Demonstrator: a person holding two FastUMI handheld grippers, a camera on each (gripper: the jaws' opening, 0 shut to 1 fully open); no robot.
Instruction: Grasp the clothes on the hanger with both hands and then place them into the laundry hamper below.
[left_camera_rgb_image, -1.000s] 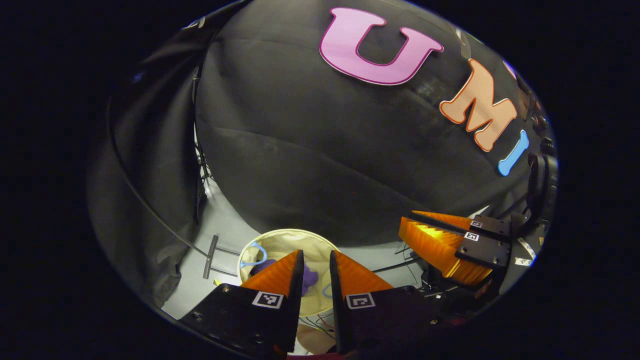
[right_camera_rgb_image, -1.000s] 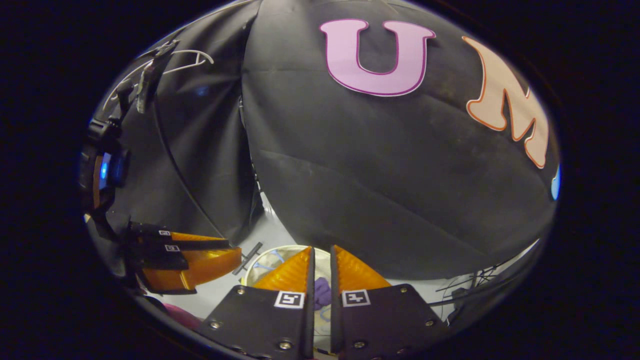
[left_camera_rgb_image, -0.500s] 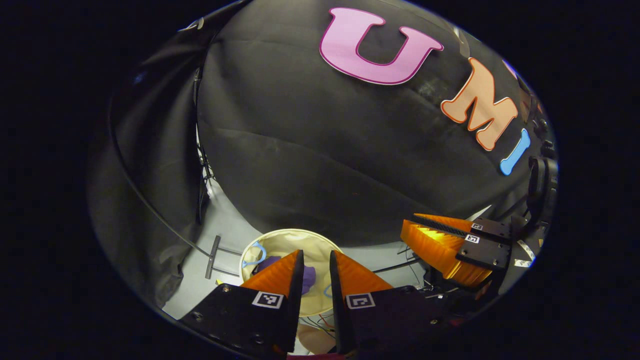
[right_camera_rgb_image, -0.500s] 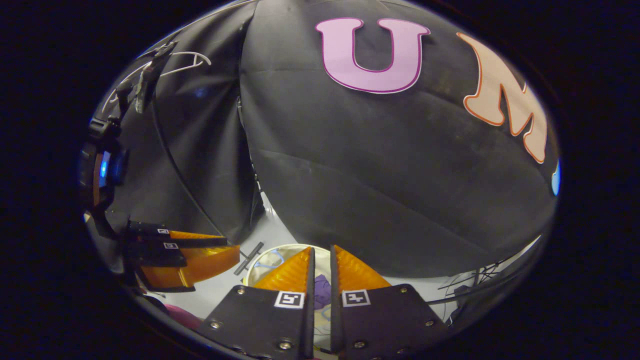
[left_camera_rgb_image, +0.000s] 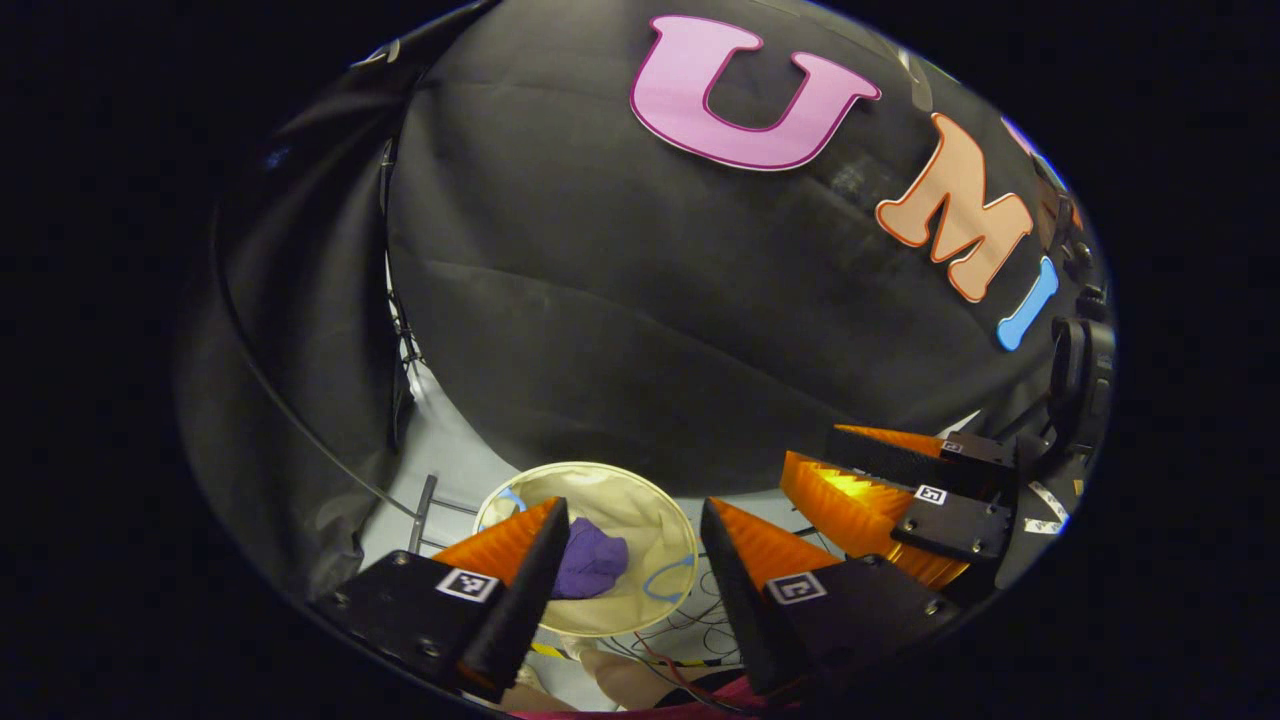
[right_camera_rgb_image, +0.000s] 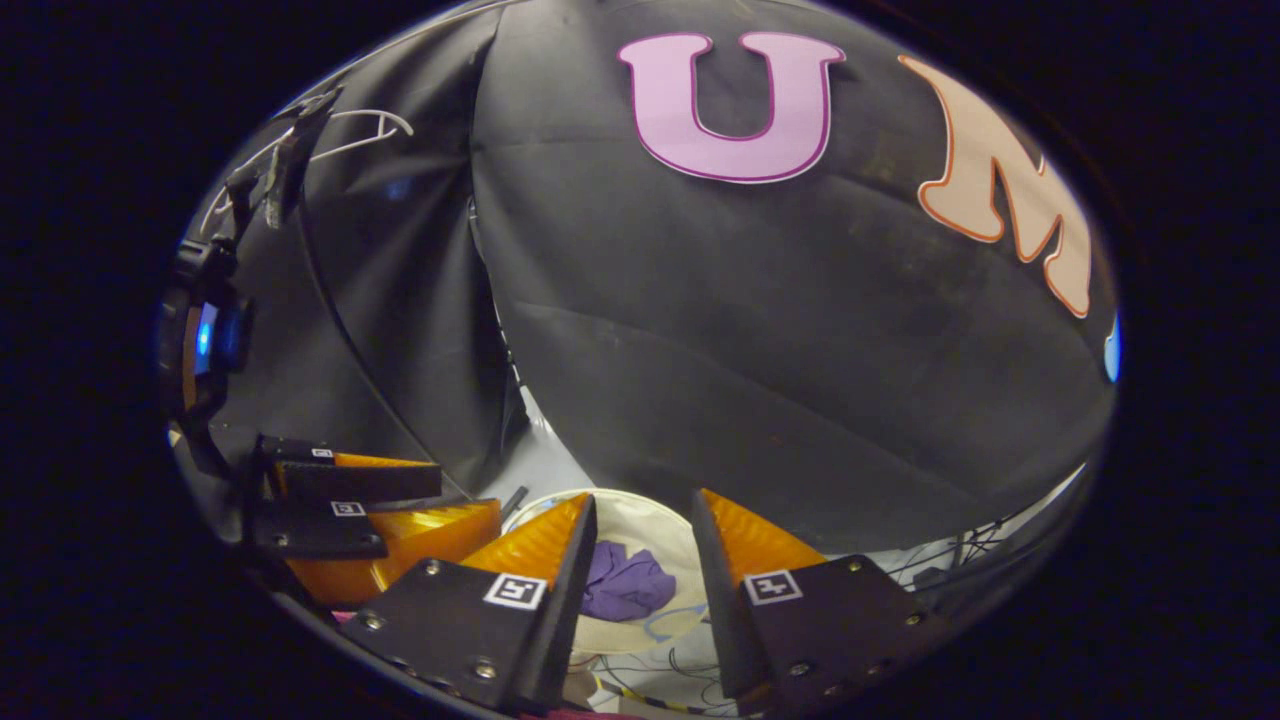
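left gripper (left_camera_rgb_image: 625, 525): fingers spread wide, holding nothing, above hamper
right gripper (right_camera_rgb_image: 640, 520): fingers spread wide, holding nothing
clothes (left_camera_rgb_image: 590, 562): purple bundle lying inside laundry hamper (left_camera_rgb_image: 640, 488)
hanger (right_camera_rgb_image: 345, 130): white, bare, upper left in right gripper view

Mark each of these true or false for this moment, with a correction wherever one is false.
1. The purple garment lies inside the laundry hamper. True.
2. The left gripper is shut on the garment. False: its fingers stand apart with nothing between them.
3. The right gripper is open above the hamper. True.
4. A garment hangs on the white hanger. False: the hanger seen in the right gripper view is bare.
5. The hamper lies tipped on its side. False: it stands on the floor with its mouth upward.
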